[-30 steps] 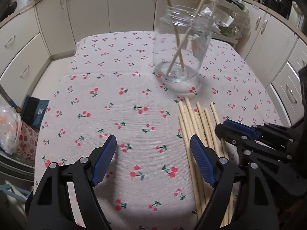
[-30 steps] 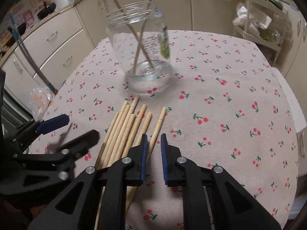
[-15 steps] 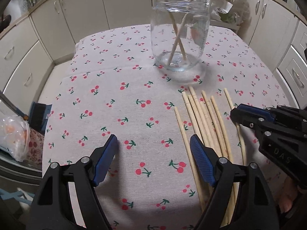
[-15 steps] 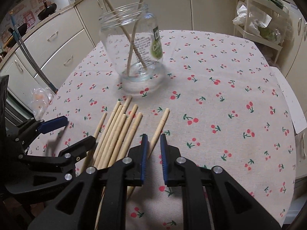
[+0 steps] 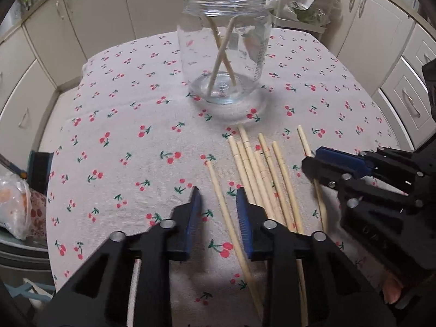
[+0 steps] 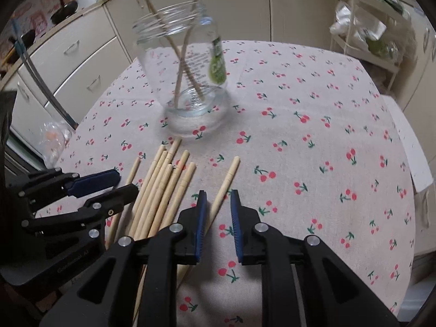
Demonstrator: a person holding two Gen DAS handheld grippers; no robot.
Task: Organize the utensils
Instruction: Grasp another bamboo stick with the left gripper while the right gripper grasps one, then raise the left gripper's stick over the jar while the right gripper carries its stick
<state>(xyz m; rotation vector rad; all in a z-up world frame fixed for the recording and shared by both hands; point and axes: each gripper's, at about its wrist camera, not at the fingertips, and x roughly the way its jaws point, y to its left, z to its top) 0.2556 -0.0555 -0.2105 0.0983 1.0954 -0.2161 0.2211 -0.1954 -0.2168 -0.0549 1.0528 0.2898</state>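
Several wooden chopsticks lie side by side on the cherry-print tablecloth; they also show in the right wrist view. A clear glass jar behind them holds two chopsticks; it shows in the right wrist view too. My left gripper is partly open, its jaws astride the leftmost single chopstick. My right gripper is slightly open, its jaws astride the rightmost single chopstick. Neither jaw pair presses a stick.
Cream cabinets ring the table. A wire rack with bags stands at the back right. A plastic bag lies beyond the table's left edge. The table's right edge drops off to the floor.
My left gripper has narrowed from wide open and shifted right over the leftmost chopstick. Both grippers have moved closer to the sticks; the right jaws have opened a little around theirs.
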